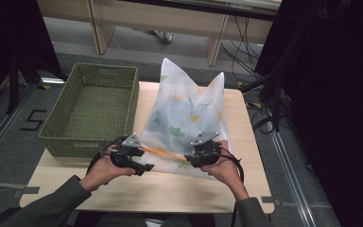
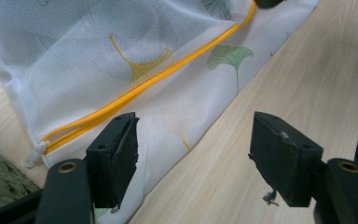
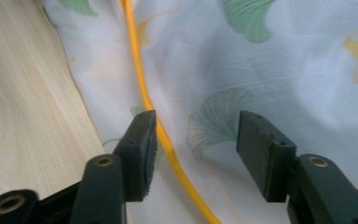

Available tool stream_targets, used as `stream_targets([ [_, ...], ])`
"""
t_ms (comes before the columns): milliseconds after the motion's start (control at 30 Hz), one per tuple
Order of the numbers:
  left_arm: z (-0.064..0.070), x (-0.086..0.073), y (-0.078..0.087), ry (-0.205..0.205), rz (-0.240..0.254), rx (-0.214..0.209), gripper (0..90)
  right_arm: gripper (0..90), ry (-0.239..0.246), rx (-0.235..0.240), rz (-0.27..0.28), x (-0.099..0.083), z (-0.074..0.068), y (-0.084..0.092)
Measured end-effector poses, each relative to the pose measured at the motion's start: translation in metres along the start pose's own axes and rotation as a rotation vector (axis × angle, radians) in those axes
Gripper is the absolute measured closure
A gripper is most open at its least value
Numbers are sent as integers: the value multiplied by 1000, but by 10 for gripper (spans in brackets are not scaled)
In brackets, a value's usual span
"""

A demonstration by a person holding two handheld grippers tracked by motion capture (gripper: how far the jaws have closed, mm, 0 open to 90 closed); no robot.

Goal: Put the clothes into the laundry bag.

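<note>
White mesh bag (image 1: 186, 118) lies lengthwise away from the person; both grippers (image 1: 137, 163) (image 1: 196, 158) spread at its near hem.

basket (image 1: 92, 109) left on table (image 1: 170, 189) | bag (image 1: 186, 118) right, seemingly touching

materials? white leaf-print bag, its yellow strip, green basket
White leaf-print bag: looks like thin synthetic mesh, matte; fine weave visible, semi-sheer. Yellow strip: probably a zipper or cord, slightly glossy; too blurred to tell. Green rectangular basket: woven texture, plastic or paper cord, matte.
</note>
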State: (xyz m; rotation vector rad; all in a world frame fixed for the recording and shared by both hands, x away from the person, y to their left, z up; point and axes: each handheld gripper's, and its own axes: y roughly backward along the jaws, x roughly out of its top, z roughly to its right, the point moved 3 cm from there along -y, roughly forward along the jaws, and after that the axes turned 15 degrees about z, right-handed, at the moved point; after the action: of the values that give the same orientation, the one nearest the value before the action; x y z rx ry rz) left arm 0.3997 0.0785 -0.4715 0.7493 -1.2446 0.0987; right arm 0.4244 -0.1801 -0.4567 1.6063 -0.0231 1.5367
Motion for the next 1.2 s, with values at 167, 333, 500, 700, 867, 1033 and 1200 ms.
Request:
stream_targets([
  [167, 2, -2, 7, -17, 9, -3, 290, 426, -59, -31, 46, 1, 10, 15],
  [333, 5, -3, 13, -6, 24, -5, 270, 407, -106, -47, 81, -1, 18, 24],
  [500, 5, -3, 22, -39, 30, -8, 252, 389, -141, -68, 111, -3, 23, 31],
  [700, 7, -4, 32, -24, 62, 8, 194, 371, -180, -75, 140, -4, 24, 38],
  [867, 5, -7, 42, -46, 75, 7, 182, 359, -213, -75, 159, -7, 22, 43],
  [1033, 1, -13, 53, -56, 94, 28, 170, 342, -223, -82, 172, -12, 18, 49],
  [1200, -2, -18, 61, -71, 99, 30, 169, 330, -237, -93, 176, -19, 11, 56],
])
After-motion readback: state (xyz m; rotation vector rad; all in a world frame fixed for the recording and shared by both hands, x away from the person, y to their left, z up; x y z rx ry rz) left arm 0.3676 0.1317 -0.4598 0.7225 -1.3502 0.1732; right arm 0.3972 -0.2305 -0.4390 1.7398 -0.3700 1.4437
